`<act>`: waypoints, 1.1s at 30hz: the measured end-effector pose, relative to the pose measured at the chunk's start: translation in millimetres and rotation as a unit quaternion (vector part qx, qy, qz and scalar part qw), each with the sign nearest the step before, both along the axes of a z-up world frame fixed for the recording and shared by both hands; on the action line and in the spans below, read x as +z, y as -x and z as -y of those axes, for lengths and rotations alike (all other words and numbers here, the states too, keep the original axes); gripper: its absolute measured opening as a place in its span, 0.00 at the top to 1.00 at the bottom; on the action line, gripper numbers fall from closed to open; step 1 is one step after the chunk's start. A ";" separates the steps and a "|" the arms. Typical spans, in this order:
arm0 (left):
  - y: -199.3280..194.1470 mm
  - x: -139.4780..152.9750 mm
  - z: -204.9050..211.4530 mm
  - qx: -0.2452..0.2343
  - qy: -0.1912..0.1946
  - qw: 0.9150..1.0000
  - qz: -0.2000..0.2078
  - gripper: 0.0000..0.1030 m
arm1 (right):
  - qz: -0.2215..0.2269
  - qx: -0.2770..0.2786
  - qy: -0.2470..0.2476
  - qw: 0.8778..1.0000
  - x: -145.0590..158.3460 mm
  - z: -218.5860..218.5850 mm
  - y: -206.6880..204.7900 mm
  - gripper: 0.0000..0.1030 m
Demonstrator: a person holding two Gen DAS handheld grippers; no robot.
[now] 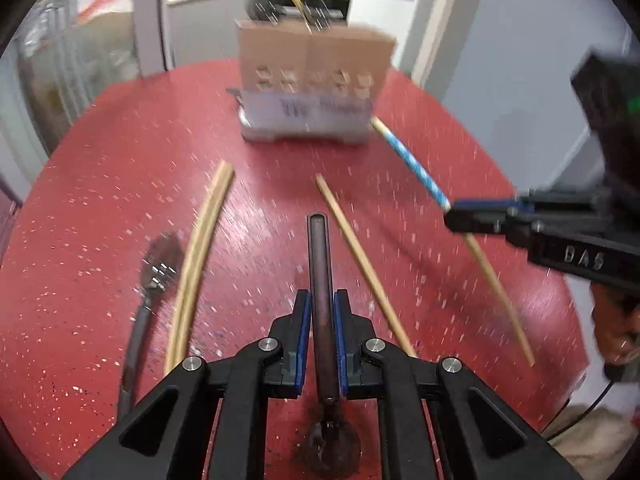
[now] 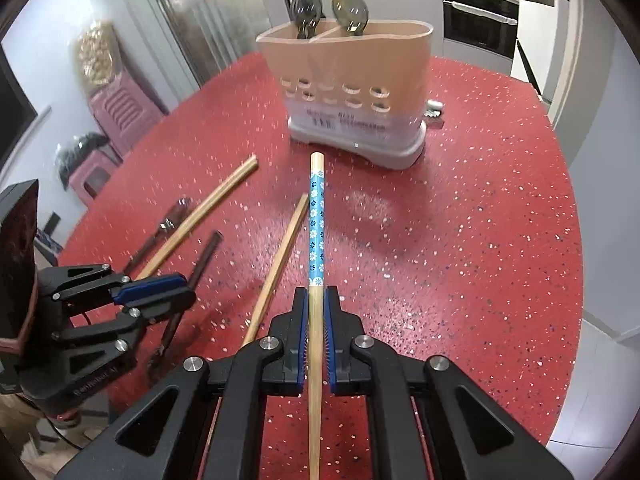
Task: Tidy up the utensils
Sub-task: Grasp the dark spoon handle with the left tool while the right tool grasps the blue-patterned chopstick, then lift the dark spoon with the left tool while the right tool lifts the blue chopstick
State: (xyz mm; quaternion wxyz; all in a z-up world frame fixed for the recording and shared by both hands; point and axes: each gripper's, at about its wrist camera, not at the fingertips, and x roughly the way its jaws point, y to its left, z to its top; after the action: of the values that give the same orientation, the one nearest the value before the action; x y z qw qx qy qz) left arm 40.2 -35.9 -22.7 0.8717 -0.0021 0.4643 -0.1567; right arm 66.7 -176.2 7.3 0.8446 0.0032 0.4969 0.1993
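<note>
Both grippers tilt steeply down over the red table (image 2: 460, 240). The left gripper (image 1: 321, 300) clamps a dark spoon (image 1: 320, 280) by its handle, handle end pointing at the utensil holder (image 2: 352, 92), bowl trailing back. The right gripper (image 2: 317, 296) pinches a blue-patterned chopstick (image 2: 317, 216), its long axis aimed toward the holder.

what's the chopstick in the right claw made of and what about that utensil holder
Chopstick: apparently bamboo or wood, pale tan bare shaft, with a glossy blue floral-printed upper part. Utensil holder: likely plastic, smooth matte beige moulded walls with punched holes, on a grey base.
</note>
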 end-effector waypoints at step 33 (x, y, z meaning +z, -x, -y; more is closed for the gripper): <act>-30.4 -3.1 -22.5 0.106 0.008 0.994 -0.030 0.14 | 0.032 -0.026 -0.068 0.997 33.6 13.5 -7.2 0.92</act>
State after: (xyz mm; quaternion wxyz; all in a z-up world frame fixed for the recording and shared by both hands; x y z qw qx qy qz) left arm 70.7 -13.4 -25.9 0.8691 -0.0632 0.4860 -0.0669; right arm 73.9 -189.7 40.9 0.8628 0.0674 0.4544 0.2109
